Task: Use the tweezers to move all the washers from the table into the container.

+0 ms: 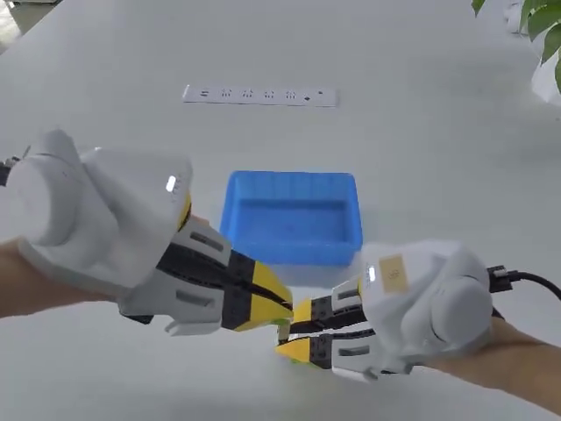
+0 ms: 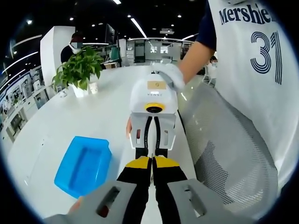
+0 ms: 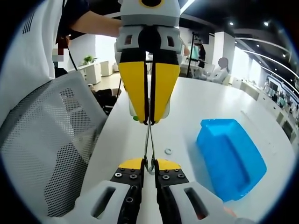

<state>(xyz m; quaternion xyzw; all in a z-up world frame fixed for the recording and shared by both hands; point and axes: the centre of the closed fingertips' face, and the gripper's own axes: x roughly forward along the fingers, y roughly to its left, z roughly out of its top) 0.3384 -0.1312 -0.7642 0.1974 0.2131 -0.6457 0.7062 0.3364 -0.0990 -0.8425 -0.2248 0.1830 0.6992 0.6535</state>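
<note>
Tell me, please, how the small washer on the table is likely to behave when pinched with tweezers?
The washer lies flat on the smooth white table, so it would probably slide rather than roll if nudged. It looks tiny and thin, likely light, and may slip from the tweezers.

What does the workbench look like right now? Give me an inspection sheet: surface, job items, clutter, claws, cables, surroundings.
Surface: white table, plain and matte.
Job's things: blue container upright beyond the claws; one washer on the table between tweezers and container; tweezers spanning both claws.
Clutter: power strip at the far side.
Grippers: left claw and right claw meet tip to tip, both shut on the tweezers.
Cables: black cable trailing behind the right claw's body.
Surroundings: potted plant, mesh chair.
</note>
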